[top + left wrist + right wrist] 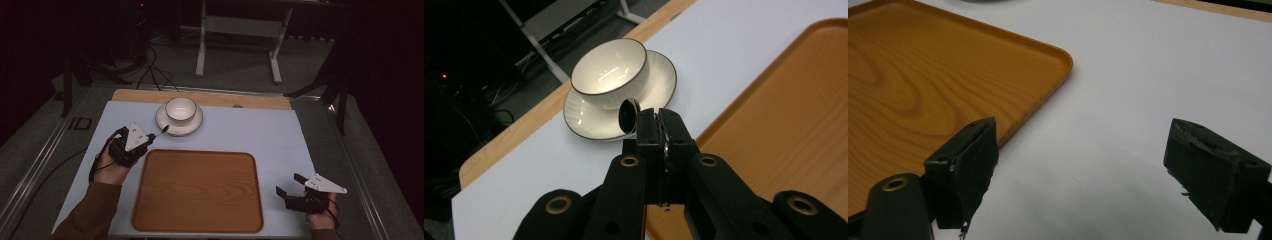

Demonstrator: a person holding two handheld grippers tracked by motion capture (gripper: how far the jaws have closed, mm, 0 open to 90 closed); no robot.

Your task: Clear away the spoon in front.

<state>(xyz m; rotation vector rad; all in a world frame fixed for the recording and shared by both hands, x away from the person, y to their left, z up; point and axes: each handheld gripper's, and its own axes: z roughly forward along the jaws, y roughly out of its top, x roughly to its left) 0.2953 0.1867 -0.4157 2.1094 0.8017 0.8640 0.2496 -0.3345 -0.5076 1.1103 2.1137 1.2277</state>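
A white bowl point(180, 108) point(609, 70) with a dark rim stands on a white saucer point(161, 121) point(658, 86) at the far middle of the mat. My left gripper point(151, 138) point(659, 119) is shut on a small metal spoon point(164, 129) point(629, 116). The spoon's bowl end pokes out past the jaws, just over the saucer's near edge. A wooden tray point(197, 190) point(784, 110) point(923, 75) lies bare in the near middle. My right gripper point(289, 183) point(1083, 150) stands open with nothing between its jaws, low over the mat to the right of the tray.
A pale mat point(250, 130) covers the wooden table point(150, 95). Beyond the table stand a white frame point(237, 30) and dark cables point(155, 70) on the floor. Bare mat lies to the right of the saucer and around the right gripper.
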